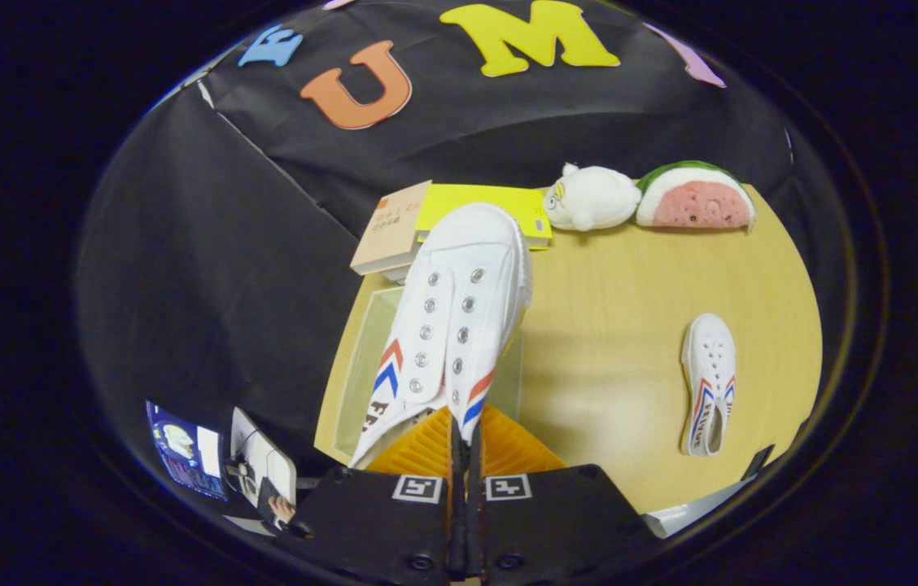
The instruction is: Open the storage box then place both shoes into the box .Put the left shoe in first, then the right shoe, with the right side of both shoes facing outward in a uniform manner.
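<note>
White canvas, the held shoe (459, 317) runs straight out from my jaws (459, 439), clamped nearly closed on its heel edge, toe far, hanging over the clear storage box (361, 358) beneath; the other shoe (708, 382) lies well right on the table (614, 325).

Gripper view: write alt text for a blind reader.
The gripper is shut on a white shoe, holding it above a clear storage box on a wooden table. The second shoe lies on the table.
</note>
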`<state>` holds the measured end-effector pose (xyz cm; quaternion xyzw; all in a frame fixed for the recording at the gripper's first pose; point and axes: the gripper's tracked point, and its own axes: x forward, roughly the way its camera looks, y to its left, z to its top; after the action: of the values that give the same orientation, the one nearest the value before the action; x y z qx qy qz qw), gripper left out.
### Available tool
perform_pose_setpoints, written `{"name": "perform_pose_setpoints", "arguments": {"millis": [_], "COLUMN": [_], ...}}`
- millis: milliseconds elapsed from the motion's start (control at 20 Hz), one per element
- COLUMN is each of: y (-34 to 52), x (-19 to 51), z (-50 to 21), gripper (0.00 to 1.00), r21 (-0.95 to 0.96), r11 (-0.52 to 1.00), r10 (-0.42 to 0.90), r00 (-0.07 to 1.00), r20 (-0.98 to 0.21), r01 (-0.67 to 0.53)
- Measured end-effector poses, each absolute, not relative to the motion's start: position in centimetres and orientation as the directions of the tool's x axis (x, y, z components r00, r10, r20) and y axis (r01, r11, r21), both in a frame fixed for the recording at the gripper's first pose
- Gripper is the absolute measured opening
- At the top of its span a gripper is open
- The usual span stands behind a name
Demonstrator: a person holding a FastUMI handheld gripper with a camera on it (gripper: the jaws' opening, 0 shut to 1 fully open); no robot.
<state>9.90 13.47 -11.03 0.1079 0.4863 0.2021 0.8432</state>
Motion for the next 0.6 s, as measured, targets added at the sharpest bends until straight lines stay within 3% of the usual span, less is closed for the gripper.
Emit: {"name": "perform_pose_setpoints", "arguments": {"millis": [350, 600], "y": [22.5, 25.0], "x": [10.2, 10.2], "z": [-15.5, -20.6], "gripper": [0.06, 0.06], "r21": [0.381, 0.400], "r11": [0.884, 0.895], "r10": [0.463, 0.445], "r00": [0.389, 0.307], "r20": [-0.796, -0.842], "r01": [-0.272, -0.198]}}
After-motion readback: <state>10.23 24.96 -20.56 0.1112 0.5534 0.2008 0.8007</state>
